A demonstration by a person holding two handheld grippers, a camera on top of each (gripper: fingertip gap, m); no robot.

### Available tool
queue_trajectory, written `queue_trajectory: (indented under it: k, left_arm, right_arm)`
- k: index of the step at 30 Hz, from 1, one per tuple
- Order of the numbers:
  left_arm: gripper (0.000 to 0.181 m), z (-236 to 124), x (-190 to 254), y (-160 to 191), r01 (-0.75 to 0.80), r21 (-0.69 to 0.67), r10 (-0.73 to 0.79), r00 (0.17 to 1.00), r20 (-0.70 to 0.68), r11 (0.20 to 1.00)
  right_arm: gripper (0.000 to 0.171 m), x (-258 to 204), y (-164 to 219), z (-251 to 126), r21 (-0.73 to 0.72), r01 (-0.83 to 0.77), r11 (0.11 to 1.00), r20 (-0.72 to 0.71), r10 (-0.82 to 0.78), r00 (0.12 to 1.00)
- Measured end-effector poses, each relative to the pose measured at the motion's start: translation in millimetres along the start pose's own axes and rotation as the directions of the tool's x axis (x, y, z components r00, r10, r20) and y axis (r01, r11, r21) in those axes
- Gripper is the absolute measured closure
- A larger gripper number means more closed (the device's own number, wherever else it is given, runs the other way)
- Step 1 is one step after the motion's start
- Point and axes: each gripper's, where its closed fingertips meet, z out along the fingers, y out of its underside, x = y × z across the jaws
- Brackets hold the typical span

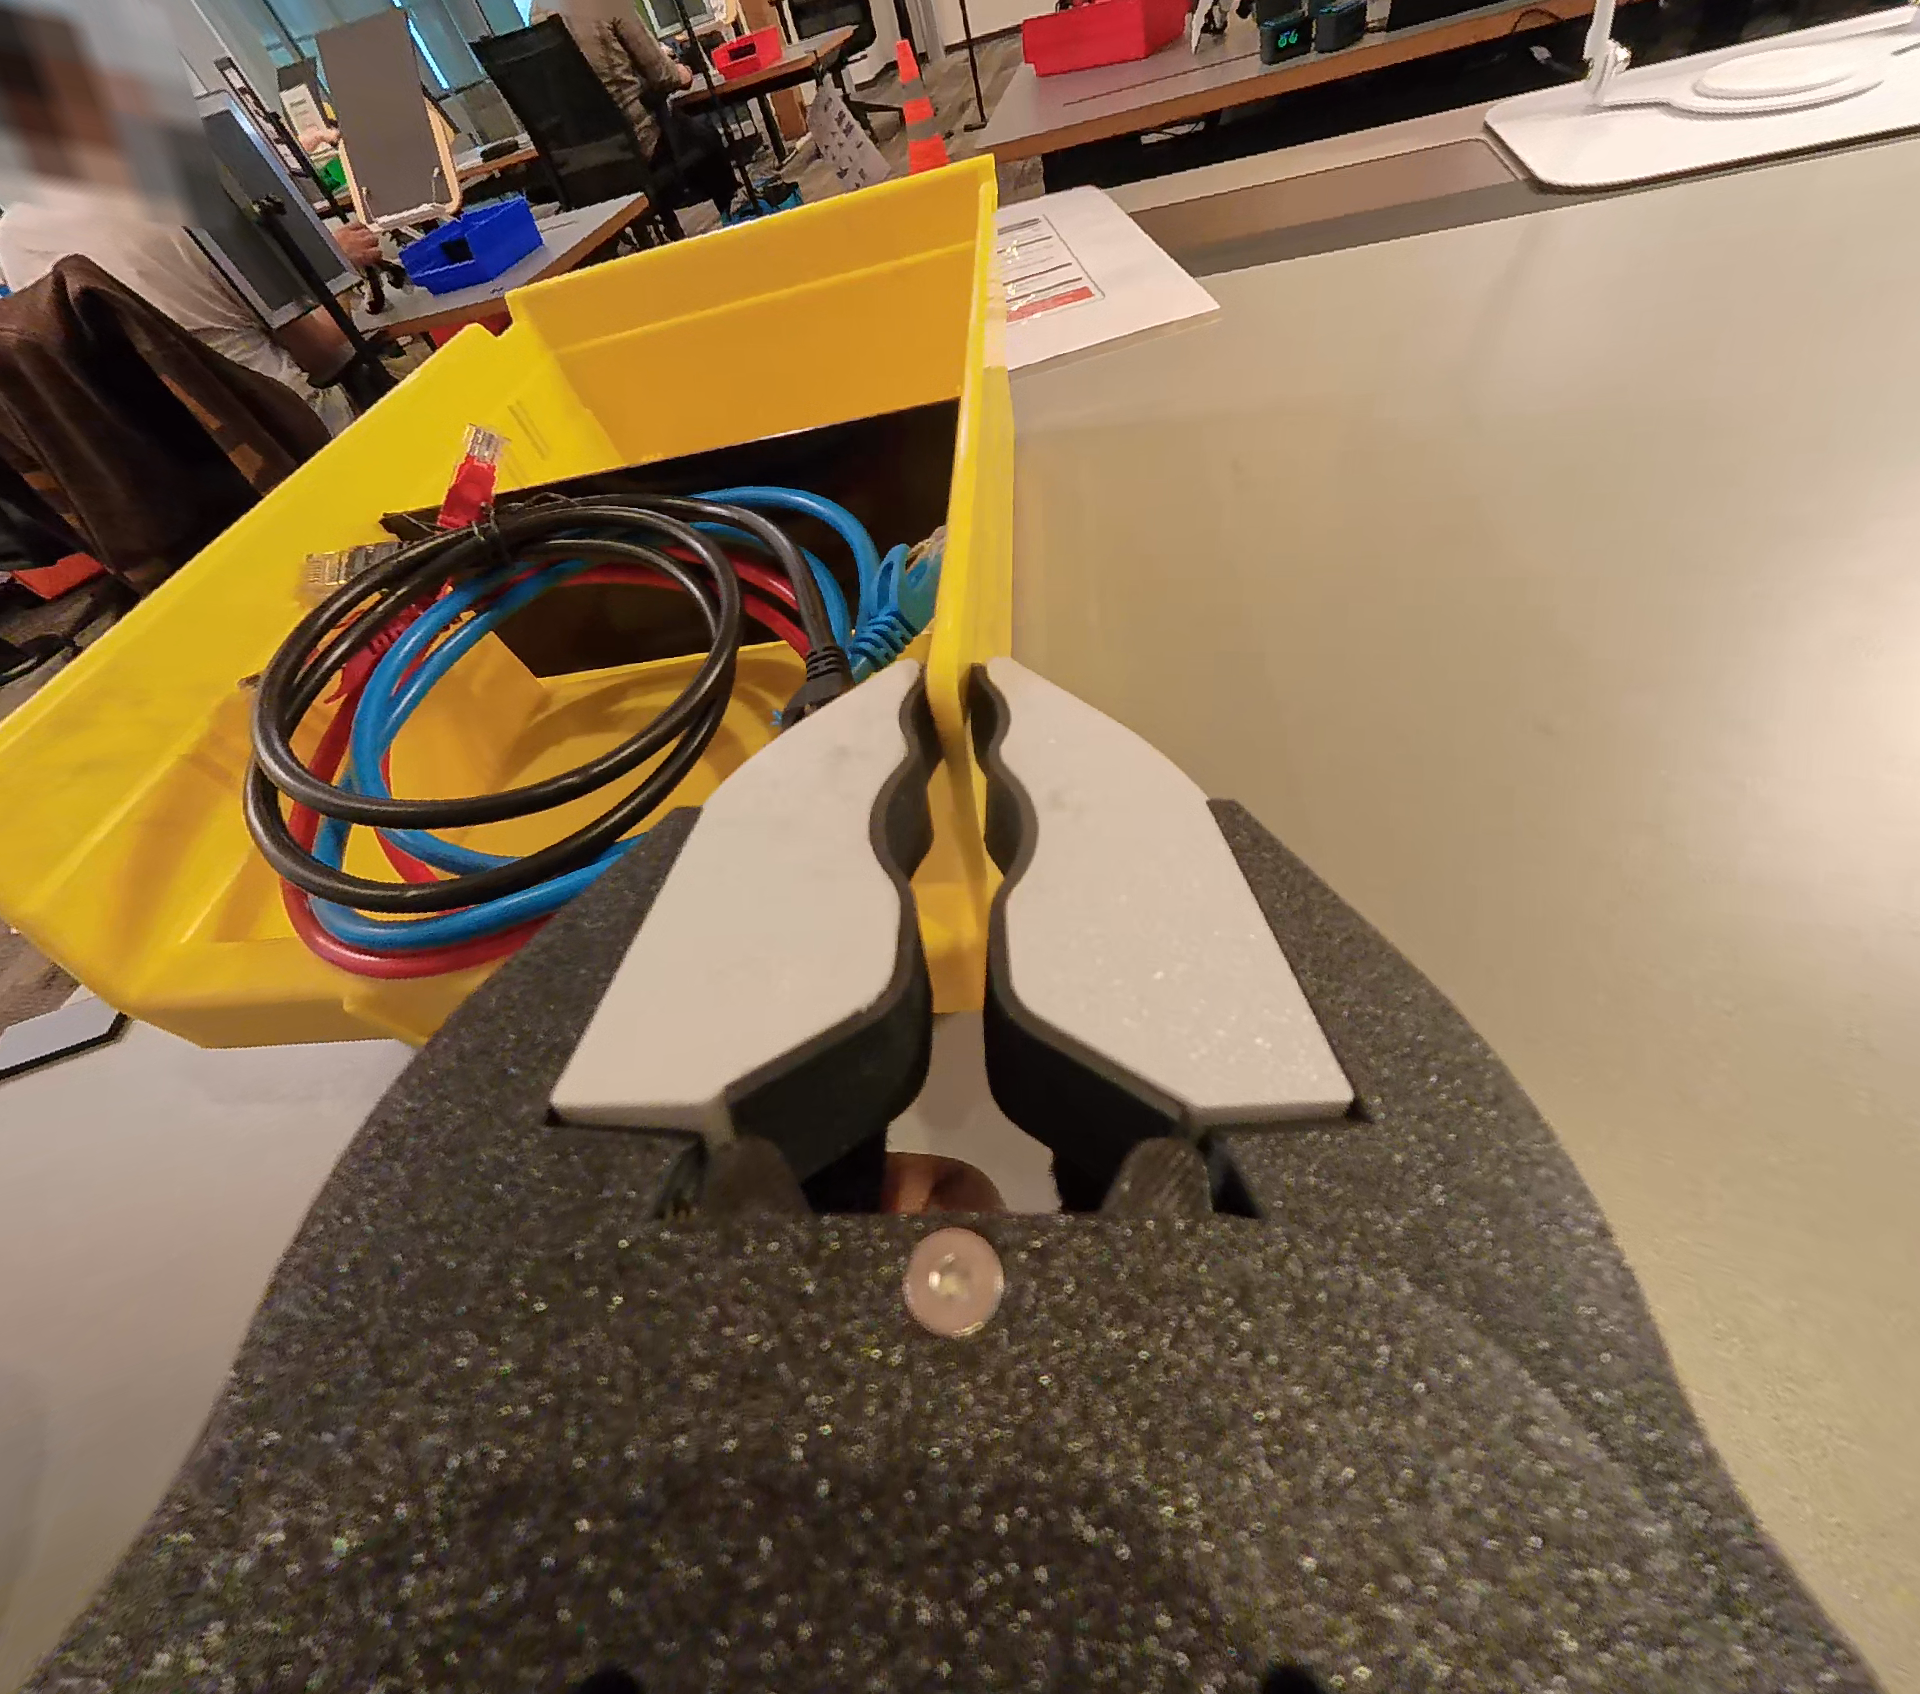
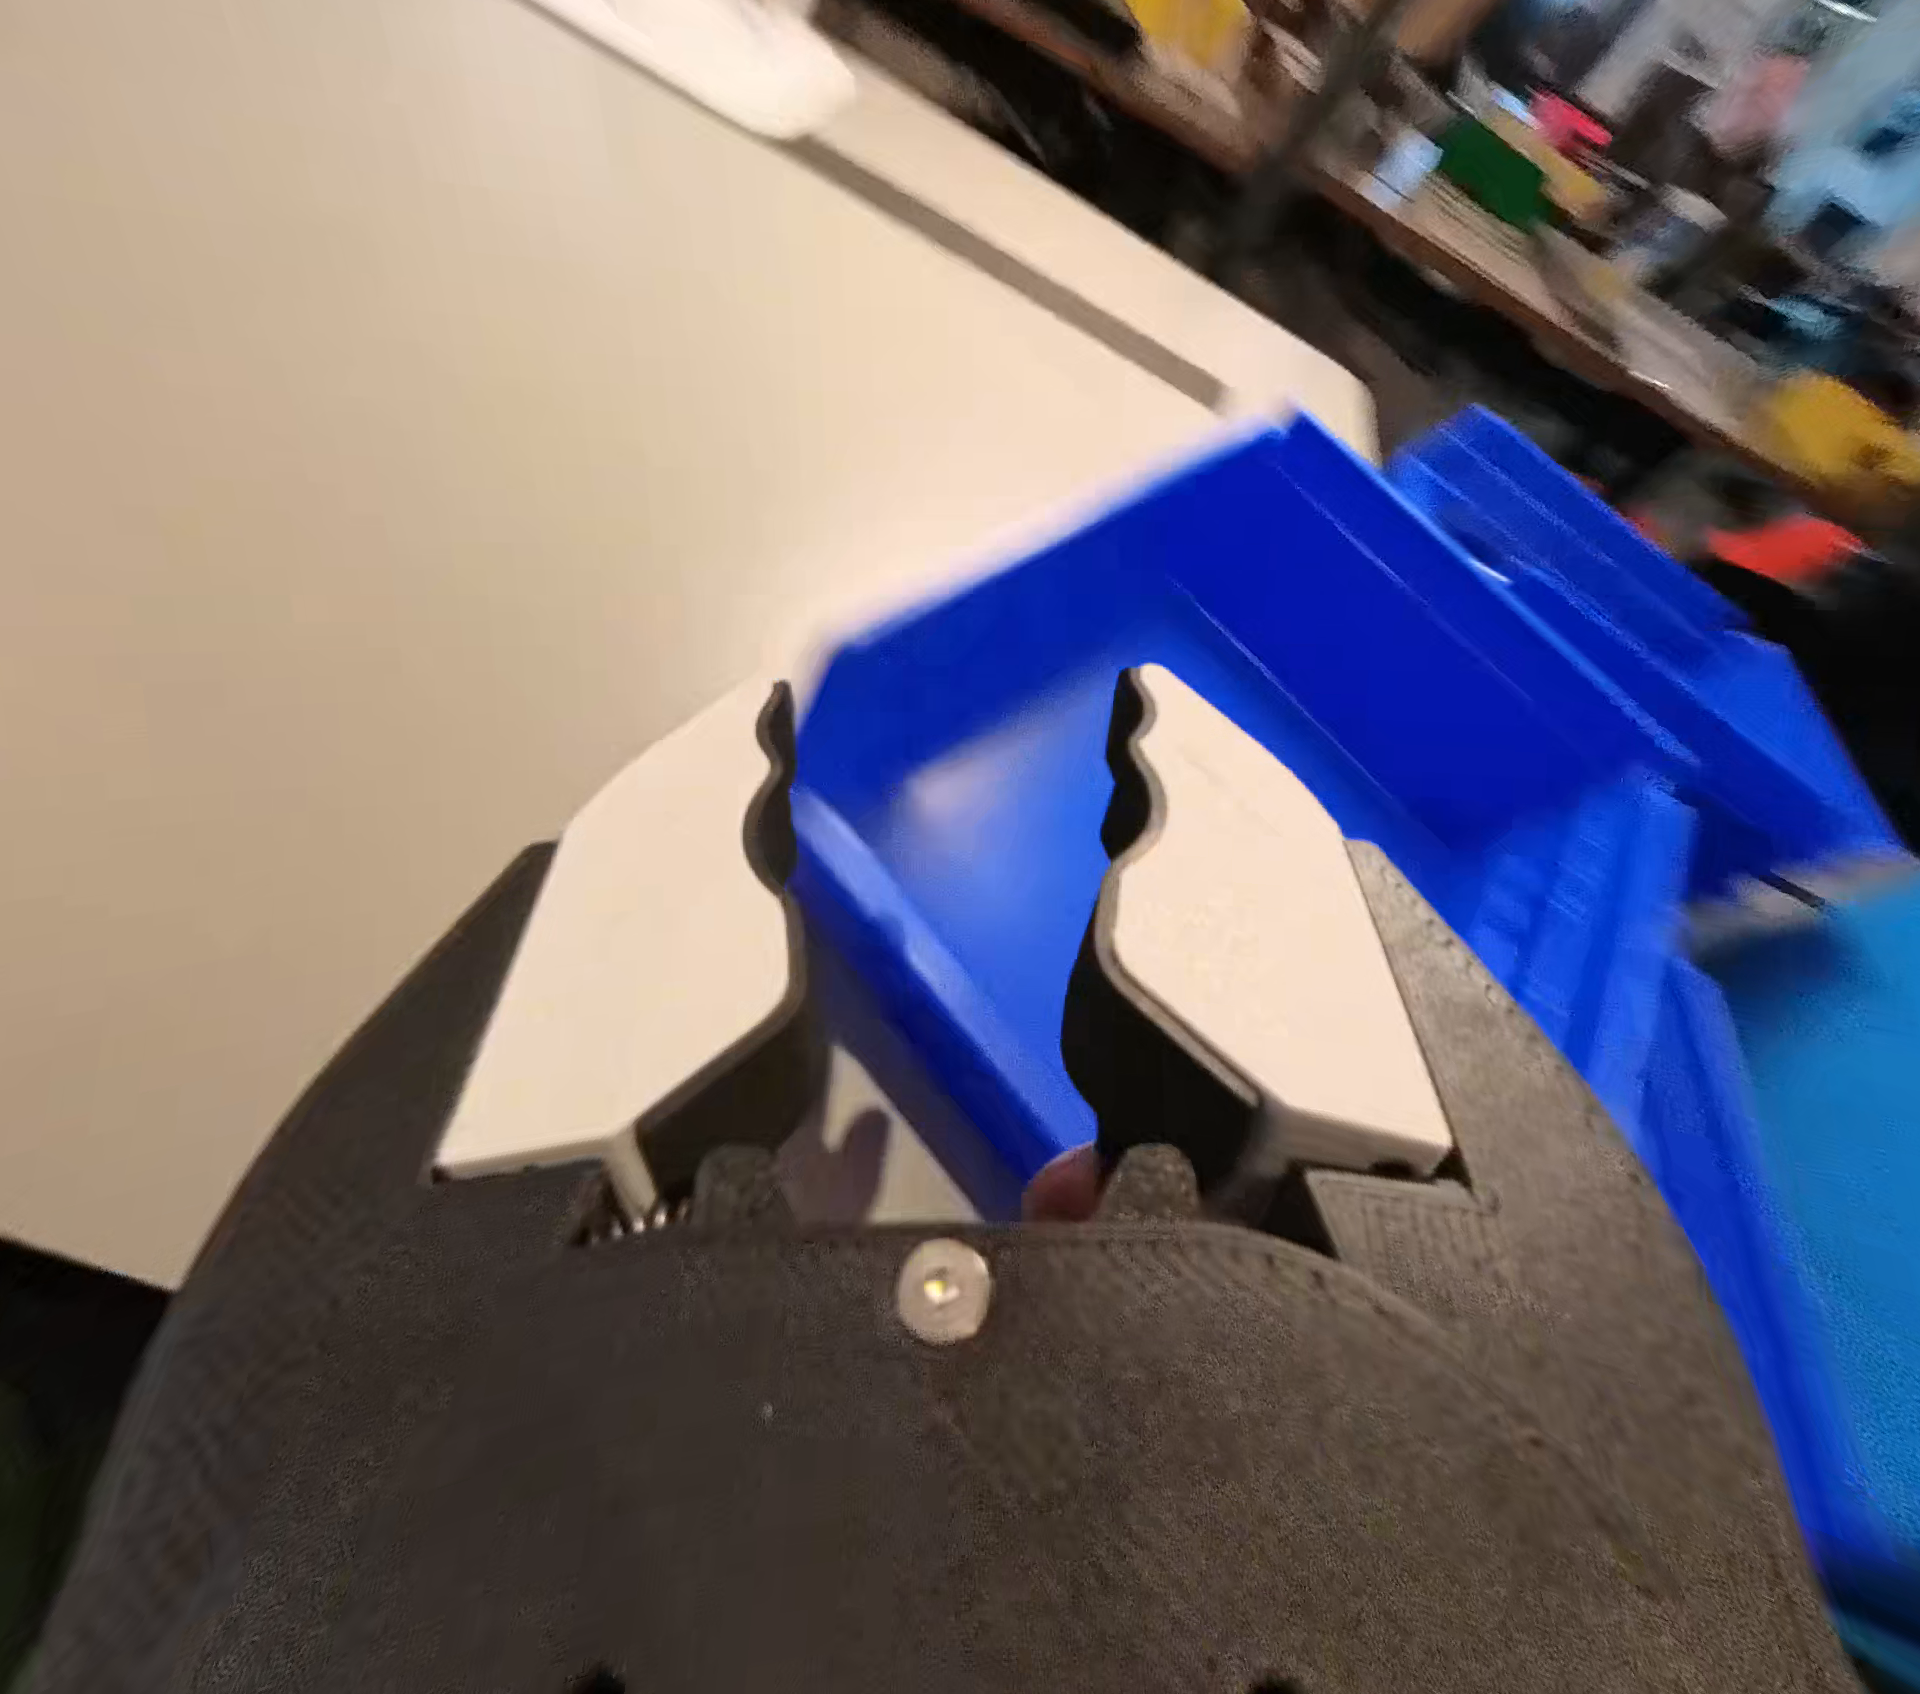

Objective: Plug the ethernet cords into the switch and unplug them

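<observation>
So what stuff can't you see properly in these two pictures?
- Switch: neither view shows it for sure; a dark shape lies under the coiled cords in the yellow bin, left wrist view.
- Blue bin, right wrist view: motion blur smears it, and the open right hand-held gripper covers its near part.
- Background shelves, right wrist view: too blurred.

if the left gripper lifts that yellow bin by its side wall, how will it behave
Held by one wall, the yellow bin will probably tilt away from the left gripper. Its plastic looks stiff, so little flexing. The loosely coiled cables would likely slide toward the low side.
</observation>
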Motion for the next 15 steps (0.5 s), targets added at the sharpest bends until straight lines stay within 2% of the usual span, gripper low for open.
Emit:
queue_trajectory:
  k: [1, 3, 6, 7, 9, 10, 15]
  left_arm:
    - [0.176, 0, 0, 0, 0.001, 0.000, -0.001, 1.000, -0.001, 1.000]
    - [0.176, 0, 0, 0, 0.004, 0.000, -0.004, 1.000, -0.003, 1.000]
    - [0.176, 0, 0, 0, 0.011, 0.001, -0.011, 1.000, -0.008, 1.000]
    - [0.176, 0, -1, 0, 0.015, 0.001, -0.015, 1.000, -0.010, 1.000]
    - [0.177, 0, -2, 0, 0.025, 0.001, -0.025, 1.000, -0.010, 1.000]
    - [0.176, 0, -3, 0, 0.030, 0.002, -0.030, 1.000, -0.006, 1.000]
    - [0.176, 0, -8, 1, 0.024, -0.002, -0.024, 0.999, 0.028, 1.000]
  right_arm:
    - [0.112, -21, -14, 5, 0.051, -0.052, 0.997, 0.079, 0.047, 0.996]
    - [0.105, -45, -23, 22, 0.048, -0.093, 0.994, 0.096, 0.088, 0.991]
    - [0.101, -33, 3, 54, -0.118, 0.001, 0.993, -0.162, -0.021, 0.987]
    - [0.108, -26, 13, 61, -0.163, 0.039, 0.986, -0.227, -0.076, 0.971]
    - [0.139, -21, 28, 69, -0.223, 0.092, 0.970, -0.236, -0.146, 0.961]
    - [0.148, -17, 34, 69, -0.241, 0.110, 0.964, -0.227, -0.166, 0.960]
    - [0.152, 2, 48, 56, -0.259, 0.086, 0.962, -0.143, -0.126, 0.982]
